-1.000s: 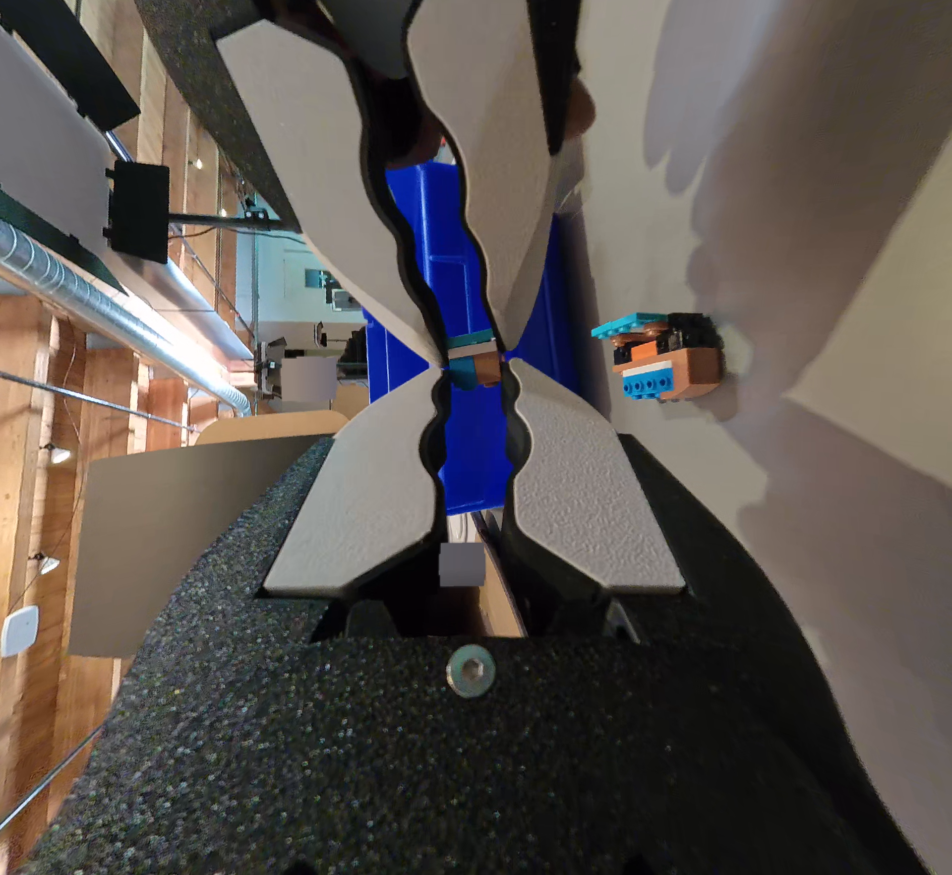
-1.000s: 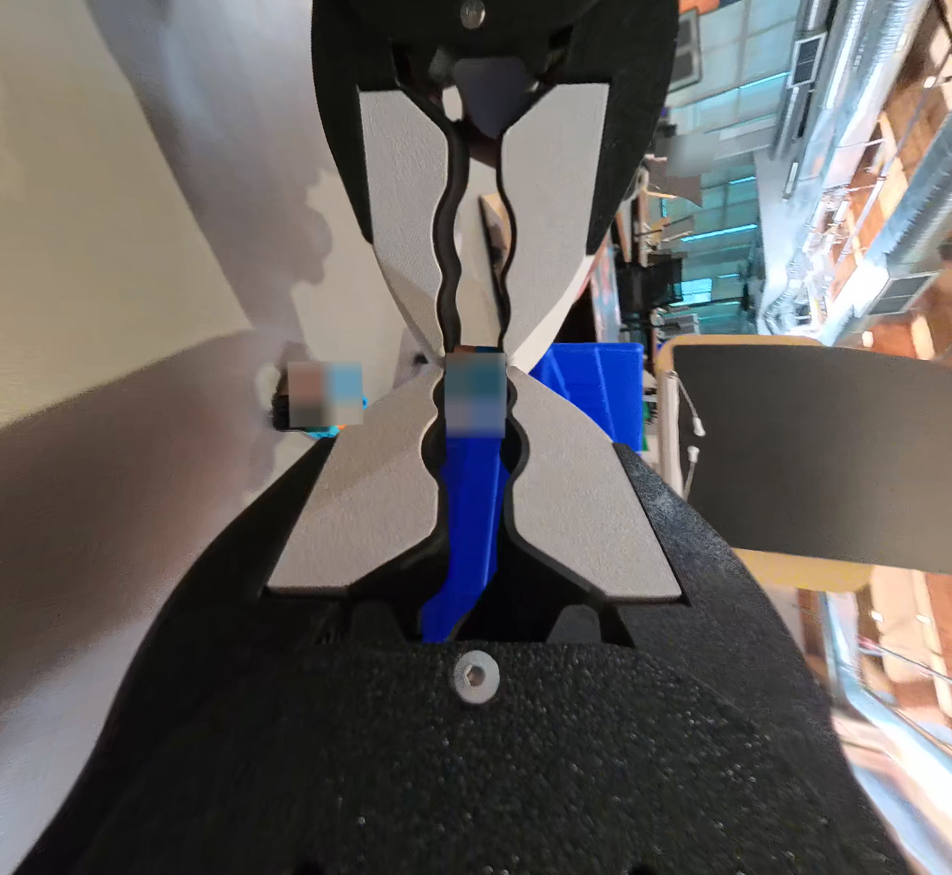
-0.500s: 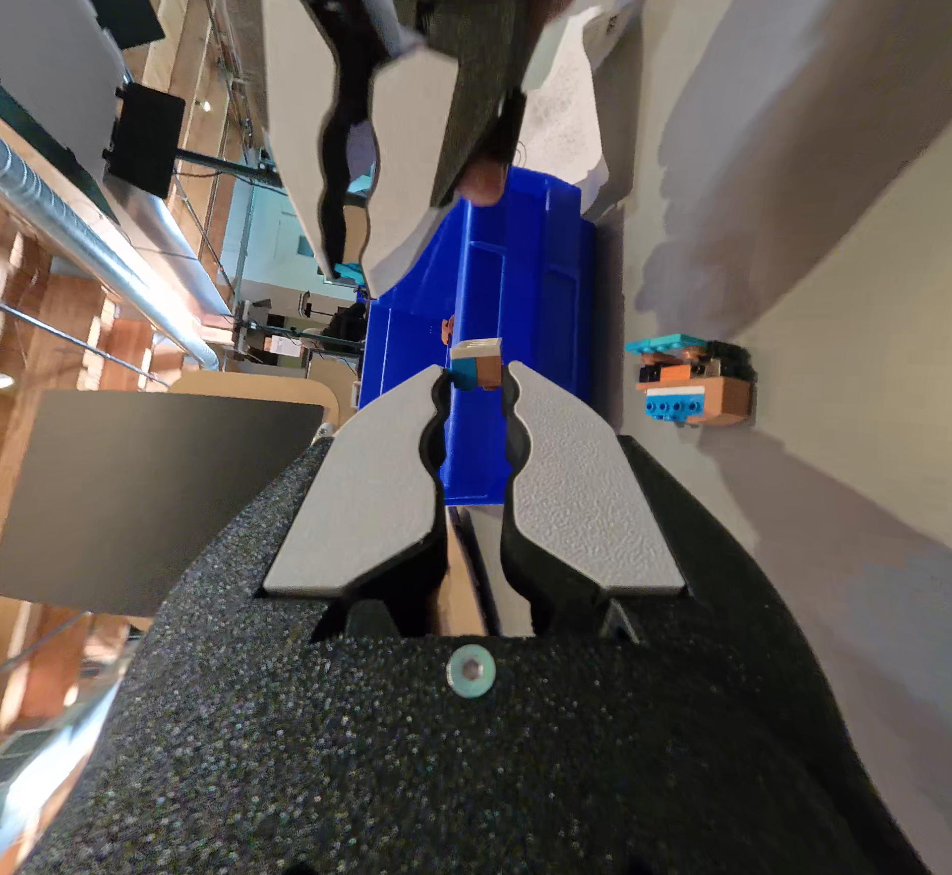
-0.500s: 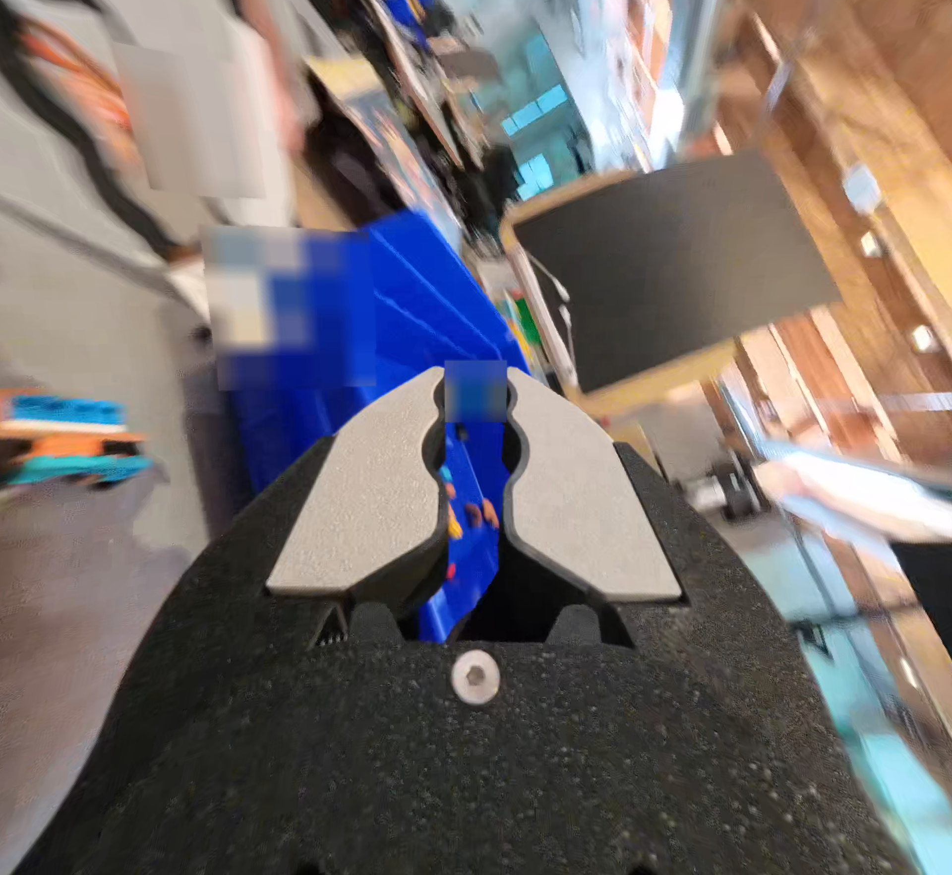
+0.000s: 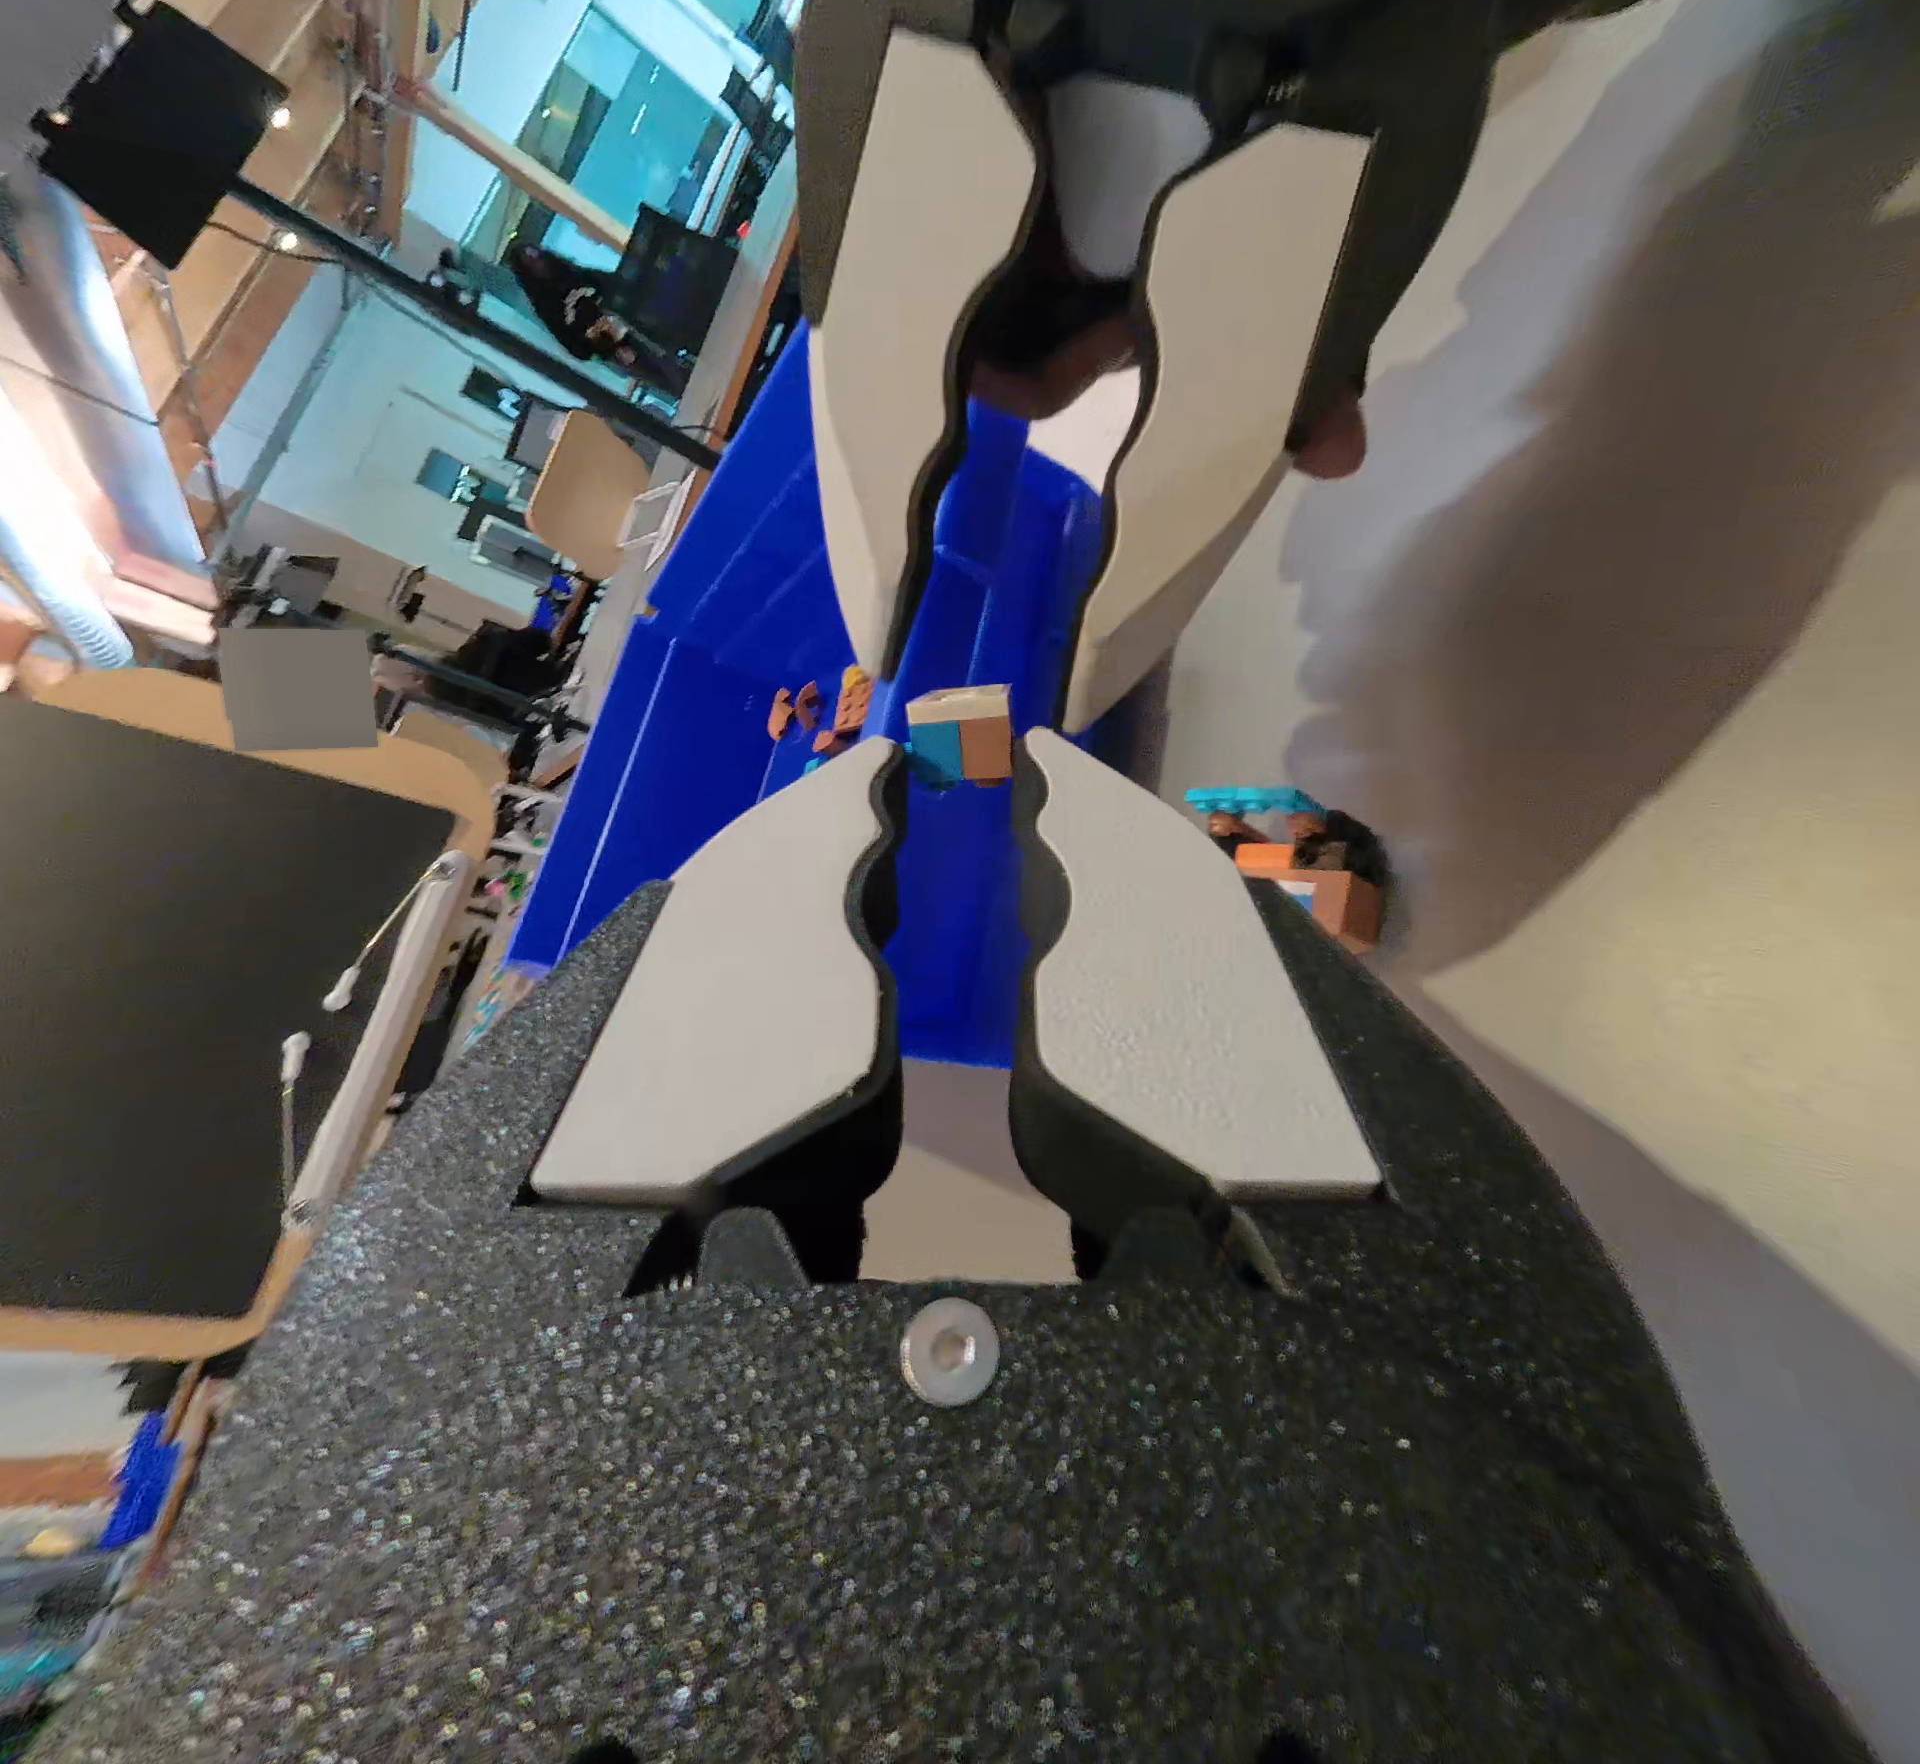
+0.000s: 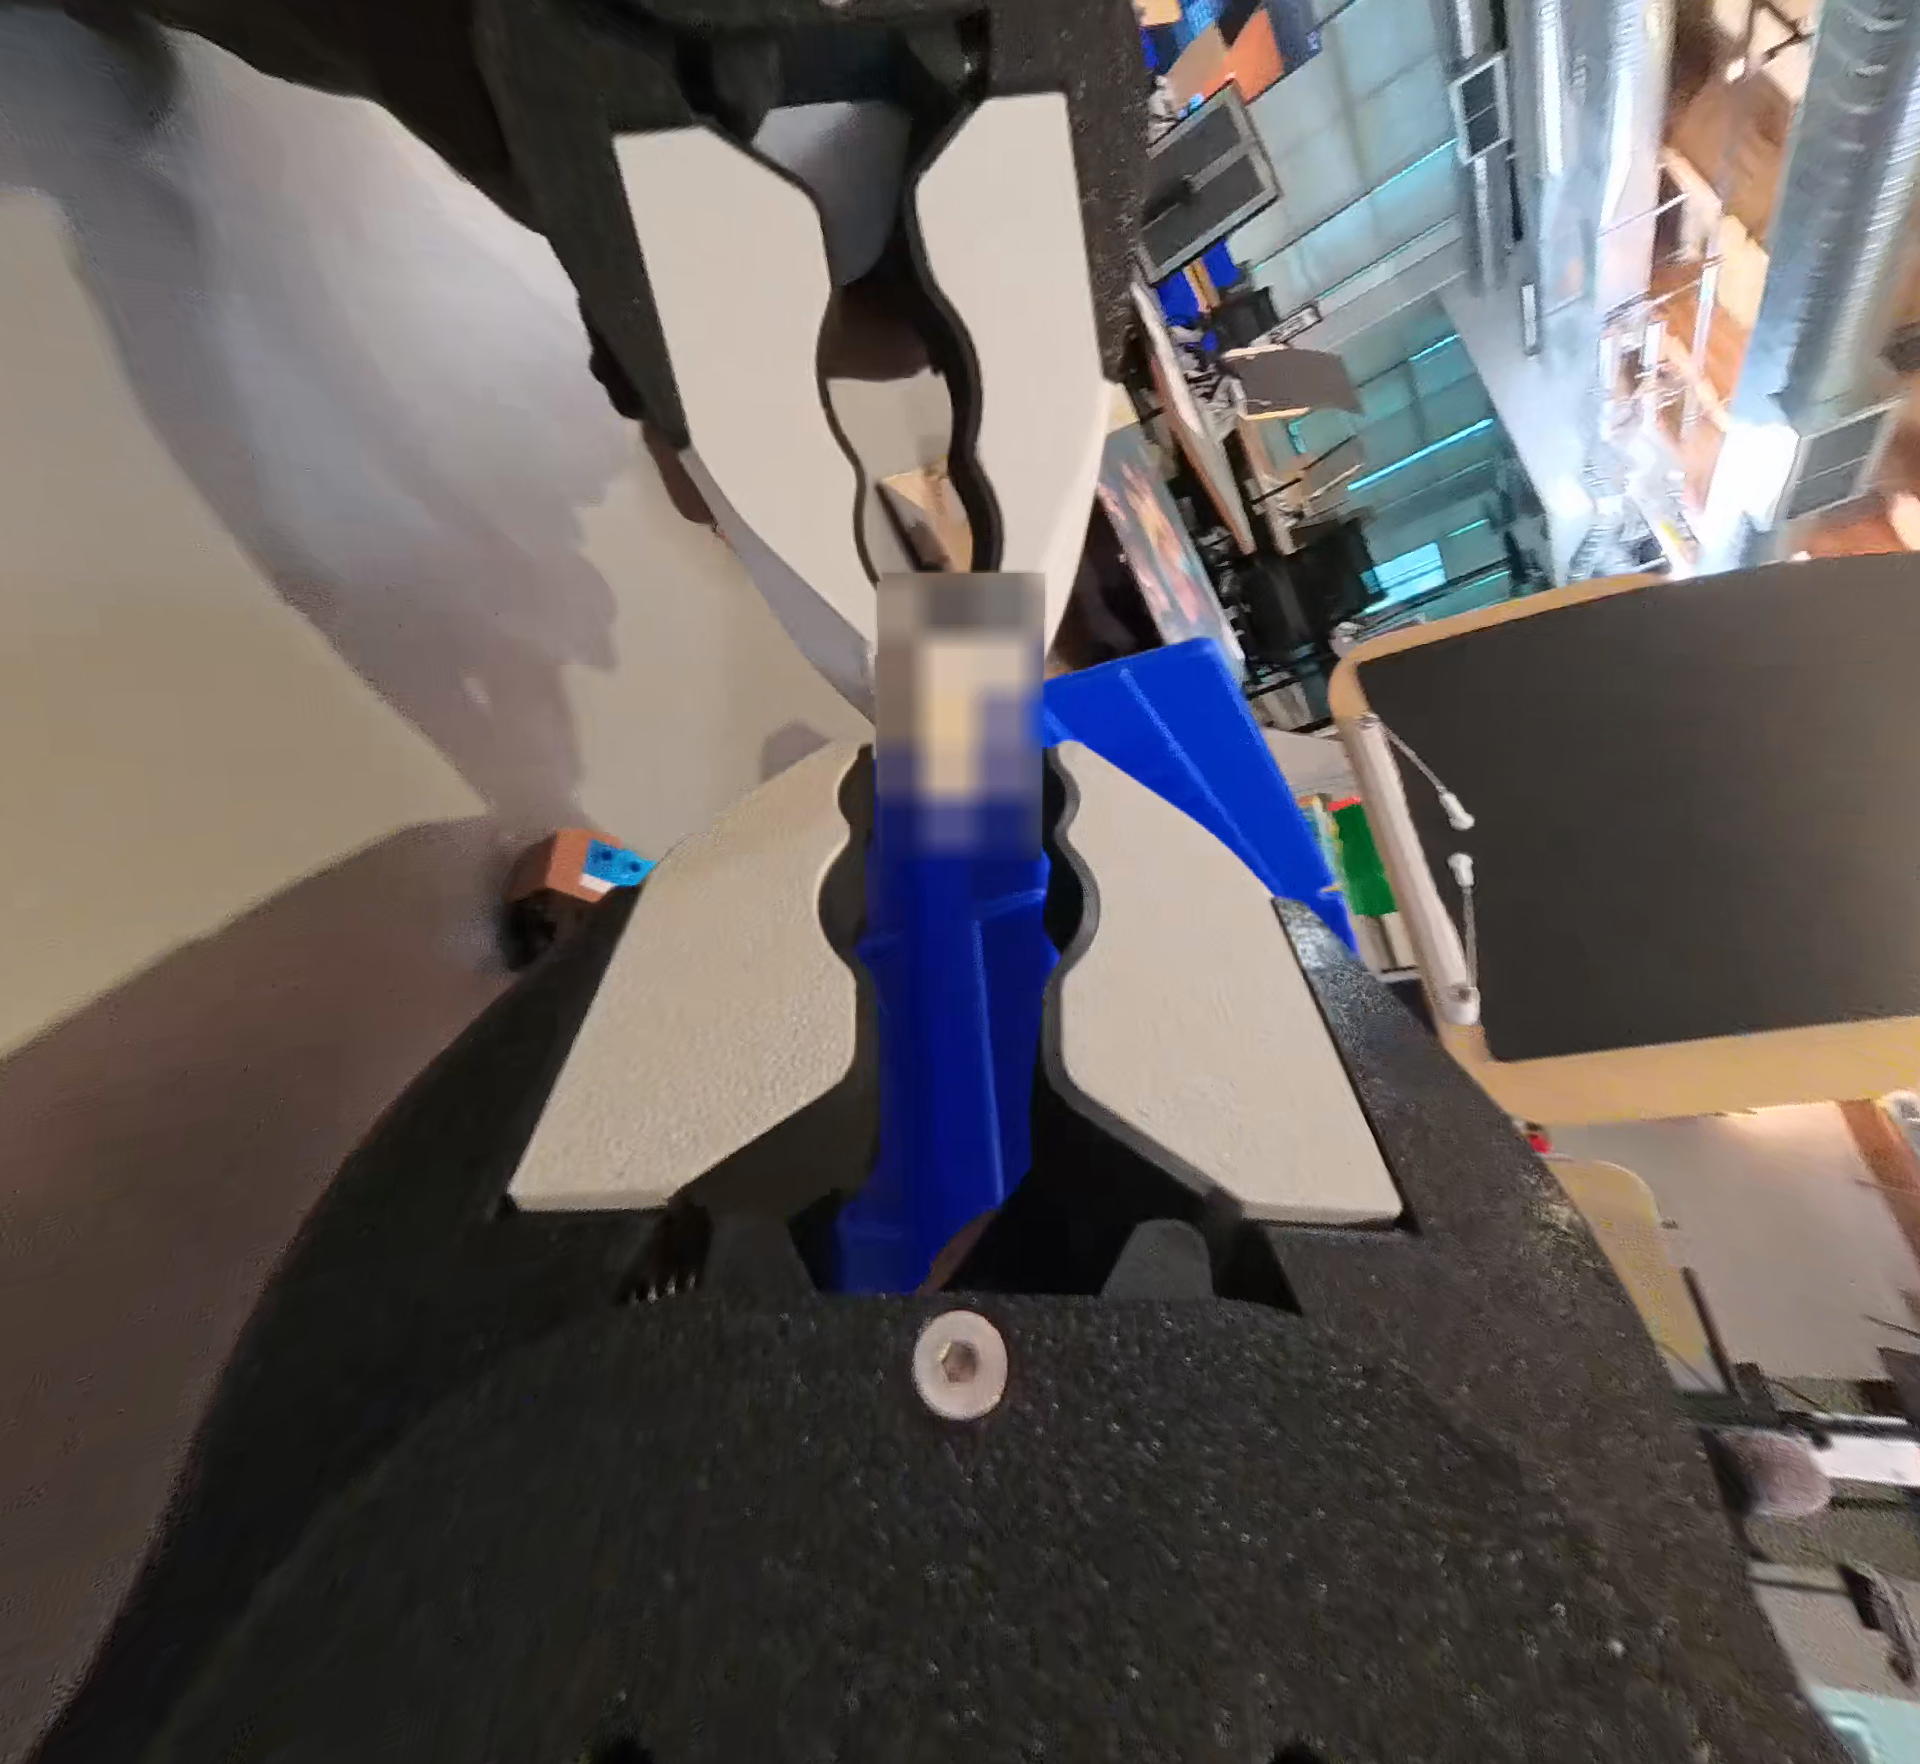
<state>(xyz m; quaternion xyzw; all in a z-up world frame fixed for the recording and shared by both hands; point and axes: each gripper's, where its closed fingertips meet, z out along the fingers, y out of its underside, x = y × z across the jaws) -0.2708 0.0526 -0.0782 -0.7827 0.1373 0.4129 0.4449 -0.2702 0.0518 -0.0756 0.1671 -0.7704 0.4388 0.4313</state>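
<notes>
My left gripper (image 5: 961,758) is shut on a small brick stack (image 5: 958,740) with a white top over a teal and a brown brick, held in the air in front of the blue bin (image 5: 707,675). My right gripper (image 5: 982,686) points at it from the opposite side. Its fingers (image 5: 914,280) stand wide apart, their tips just beside the stack, with nothing in them. In the right wrist view a blurred patch covers the gap between my right gripper's tips (image 6: 956,764). The left gripper's fingers (image 6: 748,364) reach in from above.
A brick model (image 5: 1299,852) of teal, orange, black, blue and brown parts sits on the beige table (image 5: 1662,779) beside the bin; it also shows in the right wrist view (image 6: 582,867). Several loose bricks (image 5: 821,717) lie in the bin. A black-backed chair (image 6: 1610,831) stands beyond. My two grippers' fingertips are within a few centimetres of each other.
The teal plate on top of the stack is gone. My right gripper swung away over the bin nearly shut, then came back facing the stack with its jaws wider apart. My left gripper kept its grip.
</notes>
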